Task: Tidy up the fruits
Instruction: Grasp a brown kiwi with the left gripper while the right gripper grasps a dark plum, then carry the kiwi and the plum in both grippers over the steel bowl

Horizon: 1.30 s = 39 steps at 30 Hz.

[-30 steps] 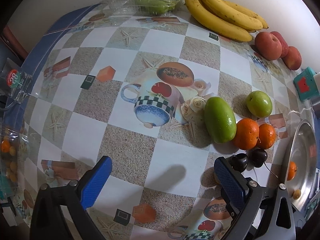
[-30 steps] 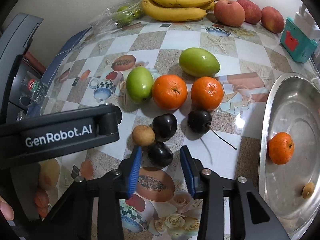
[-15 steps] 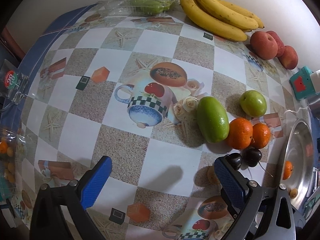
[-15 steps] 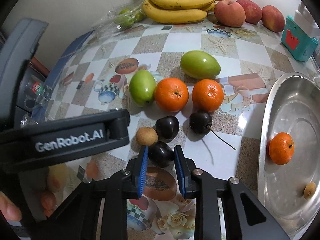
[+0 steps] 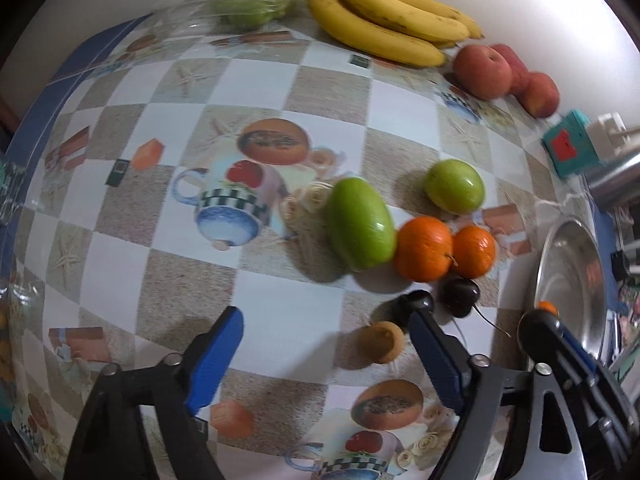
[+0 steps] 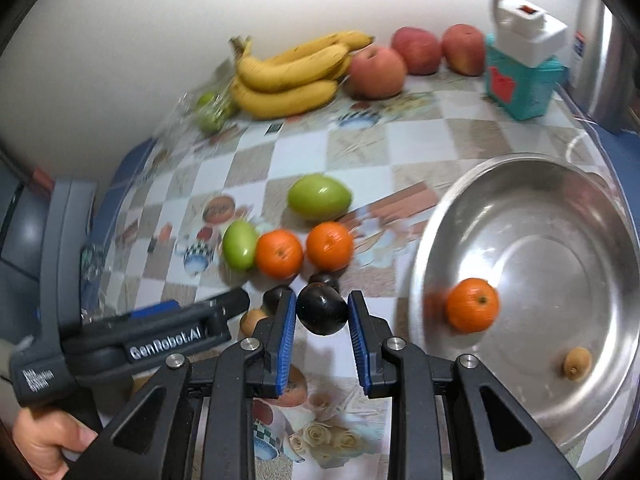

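Right wrist view has the action: the right gripper (image 6: pixel 322 312) has its blue pads closed in on a dark plum (image 6: pixel 322 314), one pad on each flank, and the fruit looks to be clear of the tablecloth (image 6: pixel 420 136), though motion blur makes that a judgement. The relation that counts now is that the steel bowl (image 6: pixel 436 240) lies to the right of the fingers and a little ahead, its near rim close beside the held plum, with a tangerine (image 6: pixel 473 305) and a small brown fruit (image 6: pixel 577 363) already inside. So the carry, I'd say, goes rightward over that rim toward the table's right edge. The plum is roundish, with no long axis to worry about.

Over on the left wrist view, the left gripper (image 5: pixel 324 344) hangs with fingers spread wide and holds nothing, above the table's near edge, with a brown longan (image 5: pixel 382 342) just inside its right finger. The right hand is plainly nearer the bowl.
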Each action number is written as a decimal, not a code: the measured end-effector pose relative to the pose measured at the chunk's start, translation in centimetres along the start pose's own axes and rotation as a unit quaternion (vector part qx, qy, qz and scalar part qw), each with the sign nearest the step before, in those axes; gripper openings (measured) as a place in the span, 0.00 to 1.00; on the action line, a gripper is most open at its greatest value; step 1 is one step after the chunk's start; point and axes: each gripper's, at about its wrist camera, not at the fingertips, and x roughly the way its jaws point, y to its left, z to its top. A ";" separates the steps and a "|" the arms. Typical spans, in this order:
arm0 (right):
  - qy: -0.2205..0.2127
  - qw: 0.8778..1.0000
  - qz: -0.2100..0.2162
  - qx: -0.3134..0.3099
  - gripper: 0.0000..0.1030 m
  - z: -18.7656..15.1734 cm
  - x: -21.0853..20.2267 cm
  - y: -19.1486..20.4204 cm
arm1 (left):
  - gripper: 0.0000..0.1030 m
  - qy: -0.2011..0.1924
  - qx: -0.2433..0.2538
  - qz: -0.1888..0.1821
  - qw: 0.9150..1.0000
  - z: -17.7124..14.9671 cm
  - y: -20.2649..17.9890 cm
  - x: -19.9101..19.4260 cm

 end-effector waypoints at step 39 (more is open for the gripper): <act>-0.009 0.999 0.011 0.036 0.27 0.4 -1.2 -1.7 | 0.27 -0.047 0.048 -0.020 0.998 -0.5 -2.8 -2.9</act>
